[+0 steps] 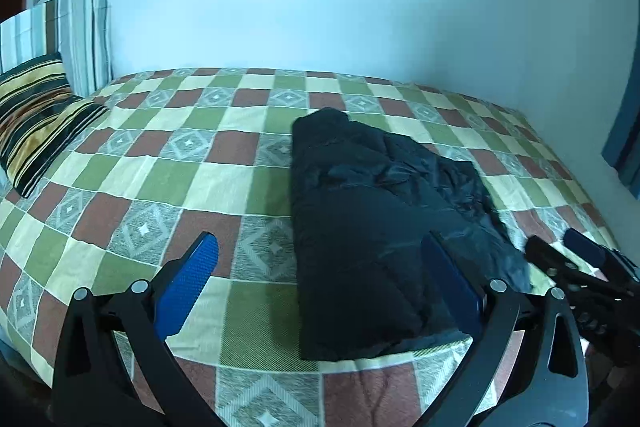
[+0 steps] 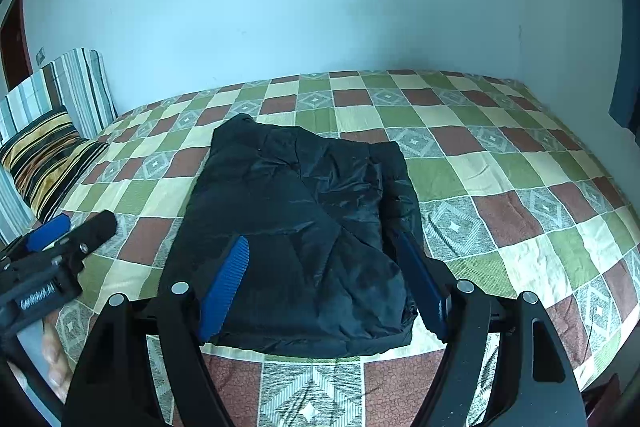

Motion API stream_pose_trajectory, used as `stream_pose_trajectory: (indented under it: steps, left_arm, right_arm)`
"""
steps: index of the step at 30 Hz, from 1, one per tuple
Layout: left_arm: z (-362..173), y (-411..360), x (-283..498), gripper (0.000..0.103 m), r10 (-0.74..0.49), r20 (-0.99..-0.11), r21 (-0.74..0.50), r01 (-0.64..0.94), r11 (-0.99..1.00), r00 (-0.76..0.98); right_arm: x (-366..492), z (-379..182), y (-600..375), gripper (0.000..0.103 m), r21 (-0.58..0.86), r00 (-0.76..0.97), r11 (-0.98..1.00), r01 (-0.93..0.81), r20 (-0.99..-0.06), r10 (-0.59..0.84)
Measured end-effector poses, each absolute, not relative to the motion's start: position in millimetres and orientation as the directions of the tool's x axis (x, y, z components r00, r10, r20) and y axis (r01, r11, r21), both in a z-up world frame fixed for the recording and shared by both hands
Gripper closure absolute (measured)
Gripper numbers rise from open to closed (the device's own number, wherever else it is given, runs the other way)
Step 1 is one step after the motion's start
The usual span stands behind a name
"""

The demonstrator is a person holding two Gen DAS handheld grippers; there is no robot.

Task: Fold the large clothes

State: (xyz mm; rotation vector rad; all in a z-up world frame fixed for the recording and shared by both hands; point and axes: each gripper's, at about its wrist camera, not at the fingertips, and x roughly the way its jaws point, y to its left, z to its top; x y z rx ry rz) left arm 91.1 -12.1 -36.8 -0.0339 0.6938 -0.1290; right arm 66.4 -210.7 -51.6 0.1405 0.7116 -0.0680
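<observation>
1. Across the whole lower field lies the bed, under a checked bedspread [image 2: 500,163] of green, cream and brick squares; it bears everything else and gives a soft, yielding base, so anything pressed down will sink a little.

2. At the middle of the right wrist view, running from about 11 o'clock down to 6 o'clock, rests the black jacket [image 2: 304,227], already gathered into a compact, roughly rectangular bundle with its near edge close to the bed's front. It looks padded and puffy, with a shiny shell: I judge it light for its bulk, soft, springy and slippery, apt to slide on itself and to puff open when let go.

3. Best purchase, I judge, is at the near corners or along a thick folded edge, pinching several layers at once rather than the slick top skin.

4. At 9 o'clock a striped pillow [image 1: 36,115] lies well apart from the jacket.

5. The right gripper [image 2: 324,267] hovers over the bundle's near end, jaws fairly wide, pads pressing nothing.

6. The left gripper [image 1: 320,267] stands spread to its fullest, straddling the jacket's left edge, holding nothing.
</observation>
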Motion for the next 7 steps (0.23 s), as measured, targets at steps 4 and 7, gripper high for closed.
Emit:
stream_pose_trajectory:
  steps: [4, 7]
  left_arm:
    - [-50.3, 6.1, 106.7, 0.002, -0.039, -0.651, -0.013, 0.04, 0.999, 0.758]
    - [-67.0, 31.3, 122.2, 0.002, -0.002, -0.676, -0.01, -0.006, 1.0, 0.736]
  right_arm:
    - [70.5, -56.3, -228.0, 0.022, 0.108, 0.758, 0.982, 0.153, -0.651, -0.046]
    - [74.8, -62.5, -251.1, 0.02, 0.104, 0.756, 0.971, 0.216, -0.647, -0.099]
